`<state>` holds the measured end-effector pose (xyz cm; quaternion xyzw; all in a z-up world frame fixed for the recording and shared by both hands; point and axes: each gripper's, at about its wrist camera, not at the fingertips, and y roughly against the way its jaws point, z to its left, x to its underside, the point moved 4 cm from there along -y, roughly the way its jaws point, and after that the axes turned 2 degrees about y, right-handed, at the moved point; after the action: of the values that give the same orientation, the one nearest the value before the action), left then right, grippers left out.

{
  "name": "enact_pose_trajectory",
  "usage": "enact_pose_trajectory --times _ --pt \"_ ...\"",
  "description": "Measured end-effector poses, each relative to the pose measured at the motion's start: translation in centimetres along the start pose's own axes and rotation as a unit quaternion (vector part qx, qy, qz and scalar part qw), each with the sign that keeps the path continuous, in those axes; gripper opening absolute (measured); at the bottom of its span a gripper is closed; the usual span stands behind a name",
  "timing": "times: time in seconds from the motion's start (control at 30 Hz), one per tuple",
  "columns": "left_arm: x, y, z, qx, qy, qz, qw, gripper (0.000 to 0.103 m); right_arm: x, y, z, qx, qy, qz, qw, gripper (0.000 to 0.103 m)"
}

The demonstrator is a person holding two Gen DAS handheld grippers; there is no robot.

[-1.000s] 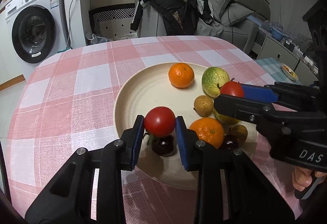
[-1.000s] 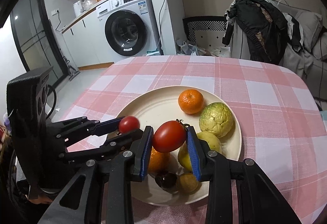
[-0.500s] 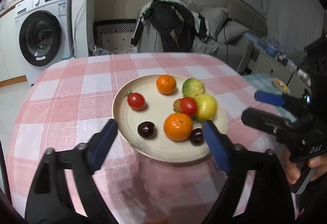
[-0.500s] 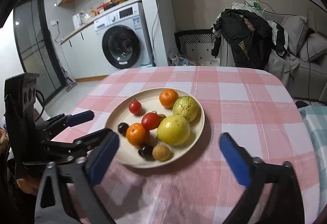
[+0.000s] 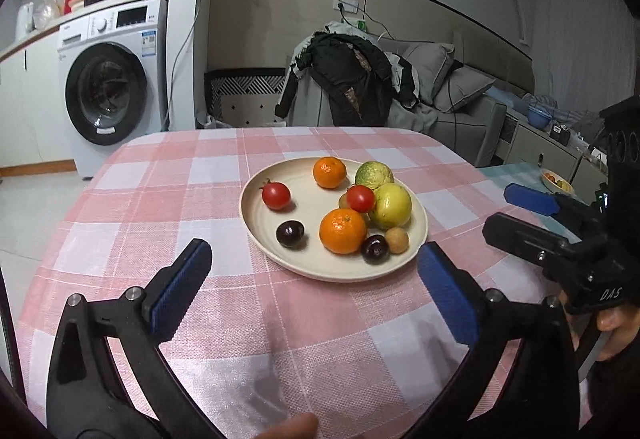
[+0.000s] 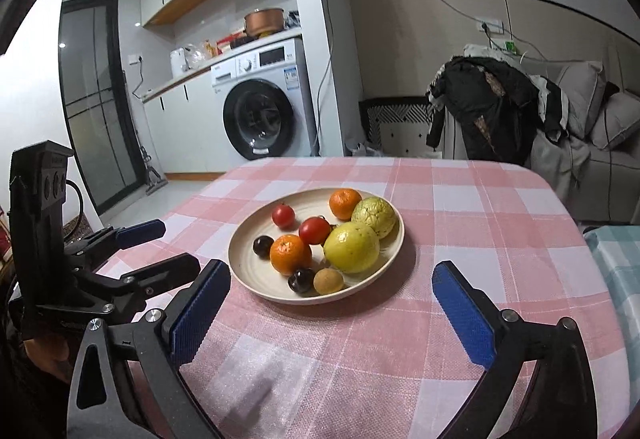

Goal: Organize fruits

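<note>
Now both my grippers, left (image 5: 310, 293) and right (image 6: 330, 305), hang short of the plate (image 5: 256, 227) with jaws just swung fully wide and nothing between them. Every fruit sits on that plate, mid-table (image 5: 160, 179), so I judge the sorting about done (no stray fruit shows). Yellow fruit (image 5: 390, 206), orange (image 5: 343, 231), tomato (image 5: 276, 195): all round, no long axis; the tomato's stem points up-left. Next: probably just withdrawing.

"DAS" in white letters on right gripper (image 5: 532, 217) body; washing machine (image 5: 112, 87) labels unreadable.
</note>
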<state>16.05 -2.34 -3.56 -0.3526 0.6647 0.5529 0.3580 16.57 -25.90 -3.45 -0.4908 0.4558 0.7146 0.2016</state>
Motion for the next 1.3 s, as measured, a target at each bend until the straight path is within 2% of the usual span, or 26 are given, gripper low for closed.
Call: enact_pose_trajectory --times 0.27,0.6,1.3 --pt "-0.1 -0.1 0.2 -0.009 -0.003 -0.006 0.9999 0.103 0.2 0.3 0.6 -0.003 0.020 -0.021 1.000 0.103" --pt "-0.2 0.0 0.2 0.000 -0.001 -0.010 0.9999 0.103 0.1 1.2 0.8 0.001 0.025 -0.043 0.999 0.103" --pt "0.0 0.1 0.2 0.002 0.002 -0.007 1.0000 0.103 0.3 1.1 0.7 0.000 0.021 -0.037 0.999 0.103"
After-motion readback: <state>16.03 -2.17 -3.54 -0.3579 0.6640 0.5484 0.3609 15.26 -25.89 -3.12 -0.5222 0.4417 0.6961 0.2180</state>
